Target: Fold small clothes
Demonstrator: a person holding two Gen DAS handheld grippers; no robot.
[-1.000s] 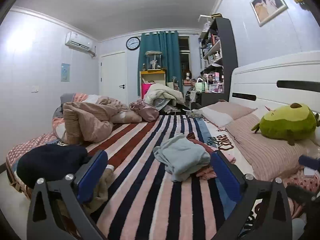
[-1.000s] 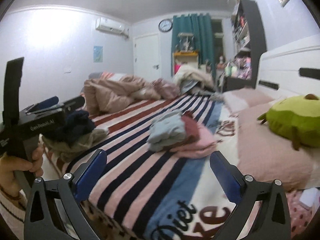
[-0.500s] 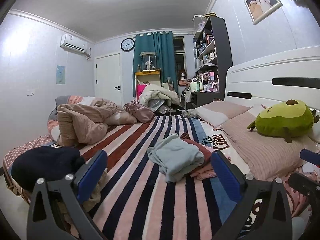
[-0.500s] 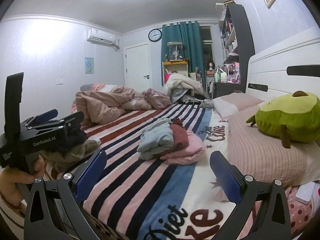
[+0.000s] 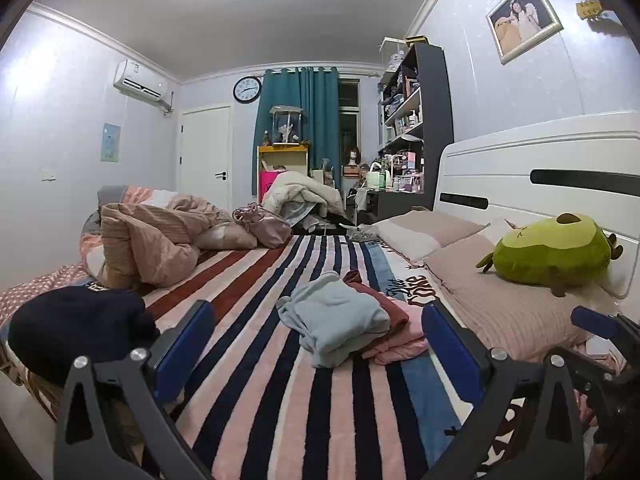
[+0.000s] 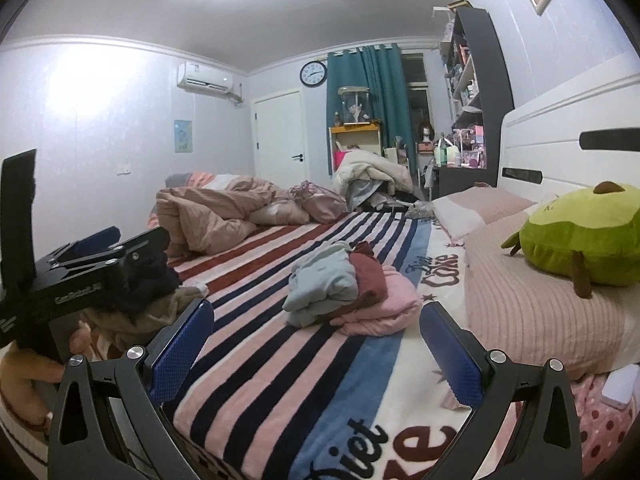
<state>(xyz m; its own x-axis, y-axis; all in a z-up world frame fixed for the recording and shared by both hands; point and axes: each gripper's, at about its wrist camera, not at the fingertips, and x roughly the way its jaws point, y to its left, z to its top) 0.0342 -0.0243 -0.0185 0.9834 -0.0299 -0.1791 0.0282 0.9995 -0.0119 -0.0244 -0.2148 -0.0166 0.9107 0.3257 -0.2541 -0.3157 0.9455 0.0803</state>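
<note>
A pile of small clothes lies mid-bed: a light blue garment (image 5: 336, 316) (image 6: 324, 280) on top, a dark red one (image 5: 380, 304) (image 6: 370, 272) and a pink one (image 5: 404, 344) (image 6: 384, 308) beneath. A dark navy garment (image 5: 76, 332) rests on a tan one at the bed's left edge. My left gripper (image 5: 317, 309) is open, held in the air short of the pile, with nothing between its blue pads. My right gripper (image 6: 316, 308) is open too, equally short of the pile. The right wrist view shows the left gripper (image 6: 140, 236) at far left, with a hand below it.
The striped blanket (image 5: 280, 380) covers the bed. A rumpled beige duvet (image 5: 148, 240) lies at the far left. A green plush toy (image 5: 552, 252) sits on pink pillows by the white headboard (image 5: 520, 168). A small white object (image 6: 620, 388) lies near the right edge.
Both views have tilted upward a little and show more ceiling. In the right wrist view the clothes pile sits lower. Both grippers stayed open, and no garment moved.
</note>
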